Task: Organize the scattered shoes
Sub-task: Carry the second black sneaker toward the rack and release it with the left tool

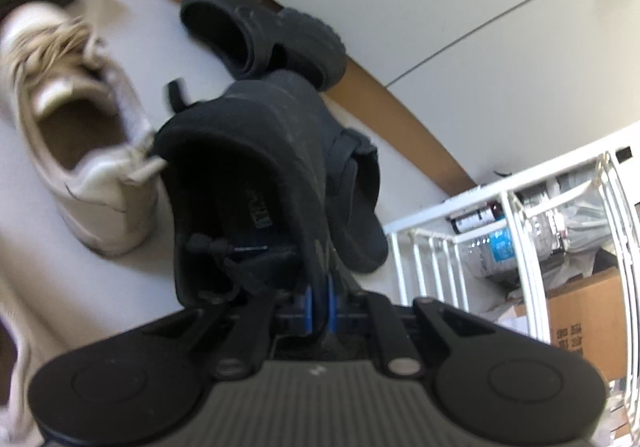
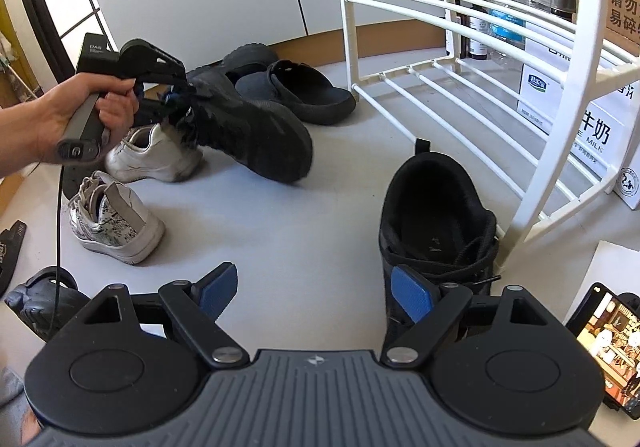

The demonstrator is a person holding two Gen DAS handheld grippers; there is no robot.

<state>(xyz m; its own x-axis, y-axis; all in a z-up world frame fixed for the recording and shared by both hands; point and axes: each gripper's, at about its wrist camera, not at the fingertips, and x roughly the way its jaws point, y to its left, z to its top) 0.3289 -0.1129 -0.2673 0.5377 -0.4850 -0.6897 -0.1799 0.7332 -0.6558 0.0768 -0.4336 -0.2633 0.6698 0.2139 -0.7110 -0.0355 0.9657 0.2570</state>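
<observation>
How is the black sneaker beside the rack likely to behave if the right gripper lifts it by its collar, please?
The black sneaker probably sags toe-down, as the lifted shoe does. Its padded collar looks soft, so it may squash. Loose laces could dangle near the white rack.

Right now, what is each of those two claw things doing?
Left gripper: fingers shut on the black sneaker, lifted off the floor.
Right gripper: open, holding nothing, beside another black shoe.
</observation>
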